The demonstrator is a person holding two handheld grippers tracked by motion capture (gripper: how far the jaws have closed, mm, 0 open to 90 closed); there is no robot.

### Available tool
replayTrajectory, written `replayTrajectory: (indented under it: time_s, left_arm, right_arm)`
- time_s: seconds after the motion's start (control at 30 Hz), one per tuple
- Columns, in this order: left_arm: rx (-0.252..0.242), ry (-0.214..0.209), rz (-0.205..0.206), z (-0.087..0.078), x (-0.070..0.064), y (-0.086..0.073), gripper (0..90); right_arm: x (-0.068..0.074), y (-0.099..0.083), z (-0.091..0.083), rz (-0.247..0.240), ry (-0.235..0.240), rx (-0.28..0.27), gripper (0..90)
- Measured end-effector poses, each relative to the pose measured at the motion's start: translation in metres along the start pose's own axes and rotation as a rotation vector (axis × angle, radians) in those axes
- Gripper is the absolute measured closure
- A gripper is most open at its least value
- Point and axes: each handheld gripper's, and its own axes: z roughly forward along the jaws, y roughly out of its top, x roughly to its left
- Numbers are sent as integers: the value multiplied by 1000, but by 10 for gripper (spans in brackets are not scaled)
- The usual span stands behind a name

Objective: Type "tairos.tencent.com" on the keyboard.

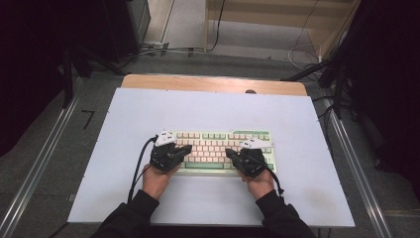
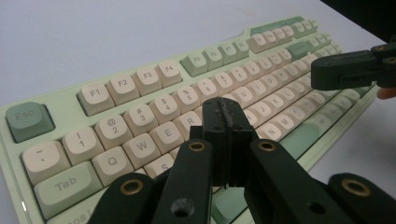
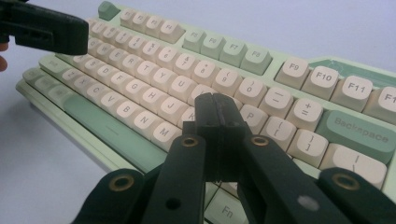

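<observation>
With both claws pinched empty over the keyboard (image 1: 224,148), left claw (image 2: 229,116) near R, right claw (image 3: 217,109) near K: press straight down, one key only.

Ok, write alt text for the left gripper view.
Closed black tongs hover over the letter keys of a pale green keyboard with cream keycaps, on a white table. The other tongs reach in from the upper right.
</observation>
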Motion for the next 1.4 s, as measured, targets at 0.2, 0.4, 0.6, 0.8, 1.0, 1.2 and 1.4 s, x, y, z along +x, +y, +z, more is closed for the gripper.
replayTrajectory:
  time_s: [0.2, 0.4, 0.6, 0.8, 1.0, 1.2, 1.4]
  left_arm:
    - [7, -4, 6, -2, -1, -3, 900]
    - [6, -4, -1, -6, -1, -6, 900]
    - [10, -7, 0, -5, -2, -8, 900]
    - [23, -7, 7, -3, -3, -10, 900]
    - [33, -10, 12, 0, -4, -12, 900]
    - [45, -6, 12, 5, -4, -14, 900]
    - [55, 2, 10, 8, -2, -15, 900]
  right_arm:
    - [0, 1, 1, -5, -2, -4, 873]
    - [1, 2, 2, -8, -5, -9, 872]
    - [-1, 3, 3, -4, -11, -16, 873]
    - [-1, 5, 4, 3, -13, -23, 873]
    - [0, 9, 6, 1, -13, -28, 872]
    - [0, 11, 8, 1, -14, -29, 873]
    - [-2, 11, 11, 3, -21, -29, 873]
